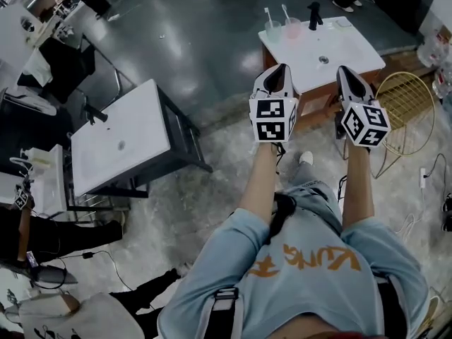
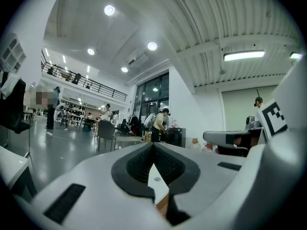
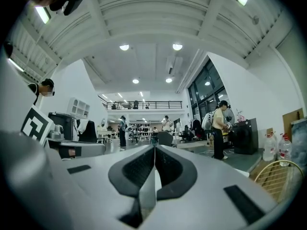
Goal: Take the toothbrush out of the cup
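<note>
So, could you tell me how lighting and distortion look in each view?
Head view: even light, soft glare on the dark floor. Left gripper view: heavy fisheye, black corners, blooming ceiling lamps. Right gripper view: same curvature; right tool soft up close.

A person in a light blue shirt is looking down over both outstretched arms, holding the left gripper (image 1: 280,69) and right gripper (image 1: 345,70) side by side, each pointing toward a white washbasin counter (image 1: 349,42). At the counter's far edge a clear cup (image 1: 272,31) is holding a toothbrush (image 1: 267,14), with a pink cup (image 1: 293,27) and black faucet (image 1: 313,16) standing beside it. A gold wire basket (image 1: 409,104) is sitting right of the counter.
</note>
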Demonstrator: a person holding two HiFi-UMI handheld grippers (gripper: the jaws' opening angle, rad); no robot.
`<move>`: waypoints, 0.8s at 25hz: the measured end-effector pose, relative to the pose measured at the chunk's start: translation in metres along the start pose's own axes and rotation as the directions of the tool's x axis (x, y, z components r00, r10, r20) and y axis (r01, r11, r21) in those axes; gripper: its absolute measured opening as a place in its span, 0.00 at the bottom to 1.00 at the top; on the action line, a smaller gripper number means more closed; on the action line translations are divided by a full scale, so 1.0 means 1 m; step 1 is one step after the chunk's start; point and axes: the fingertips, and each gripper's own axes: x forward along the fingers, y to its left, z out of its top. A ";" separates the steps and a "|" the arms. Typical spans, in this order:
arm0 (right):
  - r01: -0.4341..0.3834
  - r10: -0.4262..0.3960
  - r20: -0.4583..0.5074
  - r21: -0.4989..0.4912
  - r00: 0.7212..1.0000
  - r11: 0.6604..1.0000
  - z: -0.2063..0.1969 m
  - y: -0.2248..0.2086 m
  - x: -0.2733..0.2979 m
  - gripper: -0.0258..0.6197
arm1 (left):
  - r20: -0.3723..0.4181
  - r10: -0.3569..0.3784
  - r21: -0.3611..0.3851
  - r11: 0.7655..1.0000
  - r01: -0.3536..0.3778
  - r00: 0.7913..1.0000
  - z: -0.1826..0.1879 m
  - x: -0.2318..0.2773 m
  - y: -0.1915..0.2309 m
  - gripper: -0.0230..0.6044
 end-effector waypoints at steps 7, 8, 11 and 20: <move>-0.020 0.020 0.020 -0.023 1.000 1.000 0.004 -0.005 0.026 0.08 | 0.025 0.017 0.001 1.000 -0.017 1.000 0.004 0.020 0.017 0.06; -0.024 0.024 0.024 -0.028 0.999 0.999 0.005 -0.008 0.033 0.08 | 0.030 0.019 0.001 1.000 -0.019 0.999 0.005 0.026 0.020 0.06; -0.020 0.021 0.030 -0.026 0.999 0.999 0.005 -0.020 0.047 0.08 | 0.031 0.017 0.002 1.000 -0.017 0.999 0.003 0.046 0.023 0.06; -0.005 0.004 -0.014 -0.030 1.000 1.000 -0.020 -0.075 0.096 0.08 | 0.005 0.006 -0.023 1.000 -0.006 1.000 -0.022 0.124 0.024 0.06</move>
